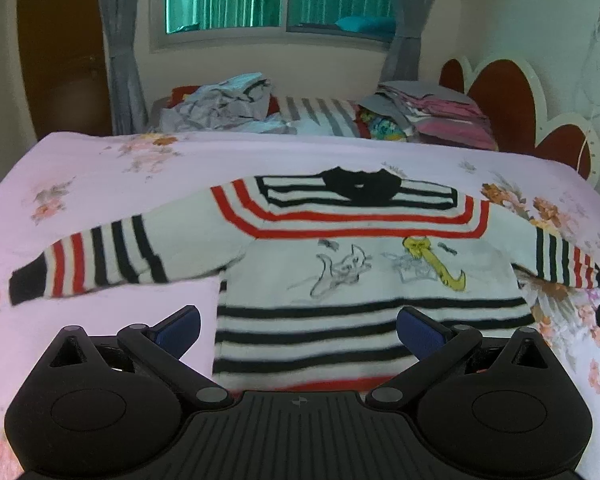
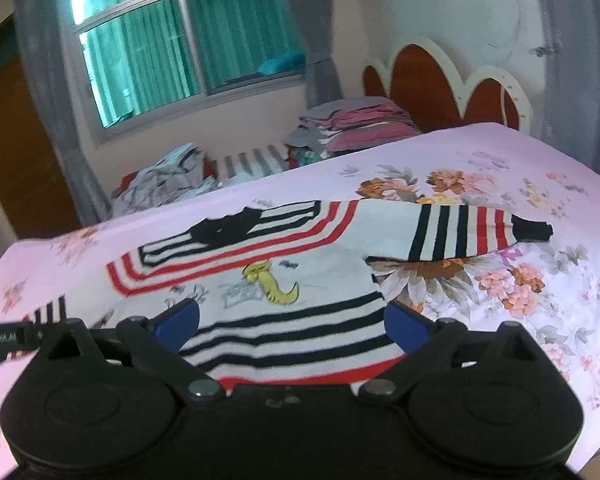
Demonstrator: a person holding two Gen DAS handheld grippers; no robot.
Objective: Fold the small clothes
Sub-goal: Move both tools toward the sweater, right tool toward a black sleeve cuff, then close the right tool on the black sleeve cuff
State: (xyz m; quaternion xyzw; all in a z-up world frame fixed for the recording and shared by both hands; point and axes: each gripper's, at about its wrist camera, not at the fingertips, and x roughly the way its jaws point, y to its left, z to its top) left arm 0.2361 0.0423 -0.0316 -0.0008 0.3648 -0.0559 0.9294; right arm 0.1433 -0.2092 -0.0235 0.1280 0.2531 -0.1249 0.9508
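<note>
A small white sweater point(image 1: 364, 276) with black and red stripes and cartoon drawings lies flat, sleeves spread, on a pink floral bedspread point(image 1: 100, 168). It also shows in the right wrist view point(image 2: 300, 272). My left gripper point(image 1: 298, 332) is open above the sweater's lower left hem, holding nothing. My right gripper point(image 2: 292, 328) is open above the lower right hem, holding nothing. The left sleeve point(image 1: 100, 260) and right sleeve point(image 2: 468, 232) lie outstretched.
A loose heap of clothes point(image 1: 220, 104) and a stack of folded pink and grey clothes point(image 1: 440, 112) sit at the far side of the bed. A red and white headboard point(image 1: 508, 96) stands at the right. A window with grey curtains is behind.
</note>
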